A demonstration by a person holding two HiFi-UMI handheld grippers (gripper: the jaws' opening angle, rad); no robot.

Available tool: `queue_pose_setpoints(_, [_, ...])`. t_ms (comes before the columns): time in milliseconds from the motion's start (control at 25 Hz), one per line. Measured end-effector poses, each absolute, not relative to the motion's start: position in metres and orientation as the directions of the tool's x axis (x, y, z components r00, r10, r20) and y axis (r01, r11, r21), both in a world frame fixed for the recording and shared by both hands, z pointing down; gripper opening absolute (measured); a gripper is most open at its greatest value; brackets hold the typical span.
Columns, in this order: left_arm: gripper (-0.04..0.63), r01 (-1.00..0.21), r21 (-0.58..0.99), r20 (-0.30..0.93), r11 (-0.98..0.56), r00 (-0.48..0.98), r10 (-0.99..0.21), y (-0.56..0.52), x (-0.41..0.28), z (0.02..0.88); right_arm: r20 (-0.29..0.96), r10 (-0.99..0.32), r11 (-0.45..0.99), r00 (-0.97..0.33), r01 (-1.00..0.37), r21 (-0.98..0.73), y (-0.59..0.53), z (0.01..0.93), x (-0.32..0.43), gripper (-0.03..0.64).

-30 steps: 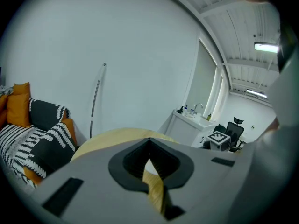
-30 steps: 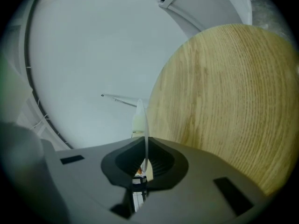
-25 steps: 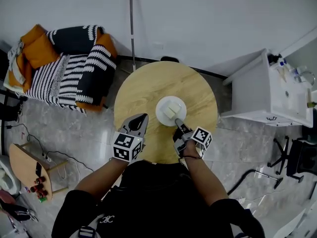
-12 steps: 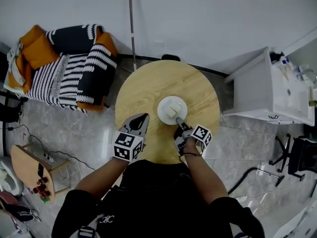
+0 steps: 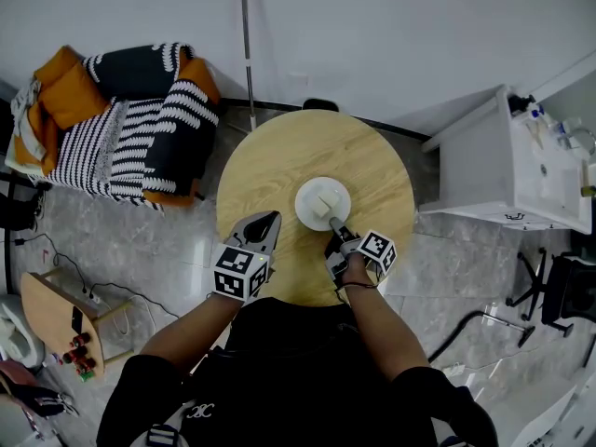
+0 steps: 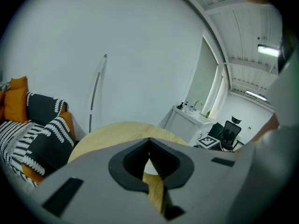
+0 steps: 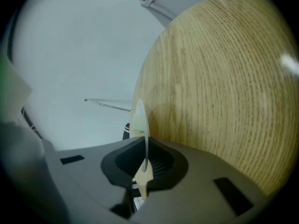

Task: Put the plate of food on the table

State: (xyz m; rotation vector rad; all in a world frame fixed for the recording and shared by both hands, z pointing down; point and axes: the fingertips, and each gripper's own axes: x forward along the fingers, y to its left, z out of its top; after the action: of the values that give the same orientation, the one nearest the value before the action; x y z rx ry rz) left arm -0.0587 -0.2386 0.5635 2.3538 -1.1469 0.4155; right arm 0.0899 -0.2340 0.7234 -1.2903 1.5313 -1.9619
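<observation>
Pale wooden table (image 5: 279, 166) seemed to bear the plate of food (image 5: 317, 200), lowered slightly; right tongs (image 5: 332, 224) still clamped its rim, left tongs (image 5: 270, 220) closed, empty. Release remained.

Bare wood is lying open across the upper and left parts of the round table (image 5: 279, 161) in the head view, leaving free passage there. A white plate (image 5: 322, 203) is occupying the centre, while the left gripper (image 5: 269, 220) and right gripper (image 5: 332, 225) are crowding the lower edge. A striped sofa (image 5: 121, 128) is hemming in the upper left, a white cabinet (image 5: 503, 166) the right.
</observation>
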Motion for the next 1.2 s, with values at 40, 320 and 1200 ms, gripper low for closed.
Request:
queue_pose_setpoints(40, [0.005, -0.797, 0.292, 0.466, -0.530, 0.602, -0.649, -0.239, -0.058, 0.563, 0.448, -0.720, -0.369, -0.530, -0.255, -0.894, -0.234, 0.725, 0.091, 0.018])
queue_pose_setpoints(320, [0.005, -0.798, 0.301, 0.469, -0.523, 0.601, -0.647, -0.239, -0.062, 0.565, 0.477, -0.712, -0.400, -0.514, -0.261, -0.878, -0.232, 0.733, 0.092, 0.018])
queue_pose_setpoints(1200, [0.005, -0.781, 0.335, 0.483, -0.528, 0.623, -0.615, -0.240, -0.055, 0.573, 0.594, -0.638, -0.463, -0.489, -0.373, -0.804, -0.234, 0.743, 0.096, 0.055])
